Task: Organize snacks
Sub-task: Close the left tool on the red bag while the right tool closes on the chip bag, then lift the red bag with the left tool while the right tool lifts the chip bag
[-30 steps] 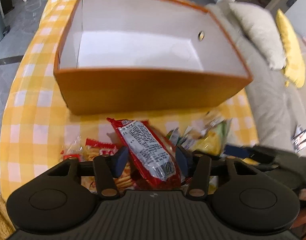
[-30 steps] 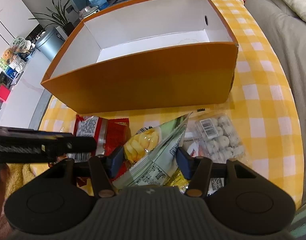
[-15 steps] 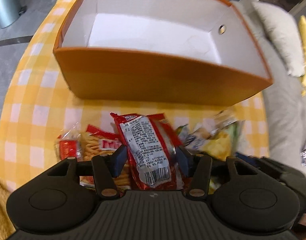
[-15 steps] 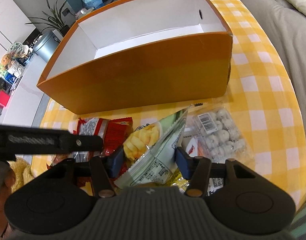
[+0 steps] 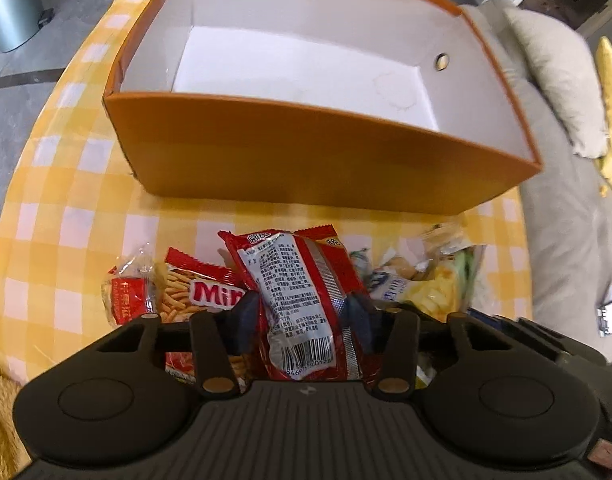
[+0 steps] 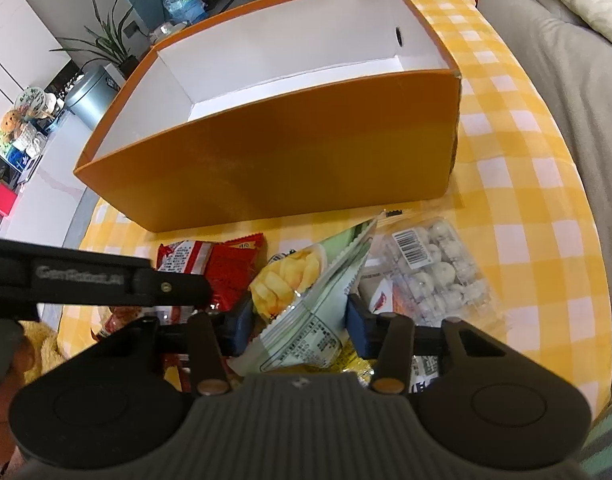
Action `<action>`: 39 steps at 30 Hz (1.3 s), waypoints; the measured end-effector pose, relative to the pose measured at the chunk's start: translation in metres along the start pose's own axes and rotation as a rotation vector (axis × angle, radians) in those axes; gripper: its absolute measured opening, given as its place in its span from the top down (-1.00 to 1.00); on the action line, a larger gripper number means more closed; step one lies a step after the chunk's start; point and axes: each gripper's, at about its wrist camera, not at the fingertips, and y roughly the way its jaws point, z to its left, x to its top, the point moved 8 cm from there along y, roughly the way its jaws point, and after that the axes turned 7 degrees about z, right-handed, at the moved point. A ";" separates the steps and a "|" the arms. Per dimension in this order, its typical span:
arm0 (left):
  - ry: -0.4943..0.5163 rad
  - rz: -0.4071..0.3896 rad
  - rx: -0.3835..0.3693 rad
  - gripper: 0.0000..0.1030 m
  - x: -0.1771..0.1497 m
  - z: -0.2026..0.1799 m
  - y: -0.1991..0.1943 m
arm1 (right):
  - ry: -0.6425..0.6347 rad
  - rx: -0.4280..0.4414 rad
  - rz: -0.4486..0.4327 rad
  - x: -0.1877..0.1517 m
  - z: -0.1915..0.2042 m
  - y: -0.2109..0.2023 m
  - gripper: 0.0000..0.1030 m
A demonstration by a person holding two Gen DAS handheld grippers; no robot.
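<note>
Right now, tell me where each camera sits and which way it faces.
Left wrist: on the left gripper, aimed steeply down at the red packet, jaws closing on it.
Right wrist: on the right gripper, aimed down at the green packet, jaws closing on it.
Shared: the empty orange box beyond on the checked cloth.

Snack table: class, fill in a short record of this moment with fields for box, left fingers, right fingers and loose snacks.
box: orange box, open top, nothing visible inside
left gripper: fingers closing around red packet
right gripper: fingers closing around green bag
loose snacks: clear pack of white balls on checked cloth, beside the green bag
</note>
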 end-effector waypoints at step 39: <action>0.158 0.073 0.042 -0.62 0.009 0.022 0.014 | -0.016 0.044 -0.052 -0.007 0.011 -0.015 0.18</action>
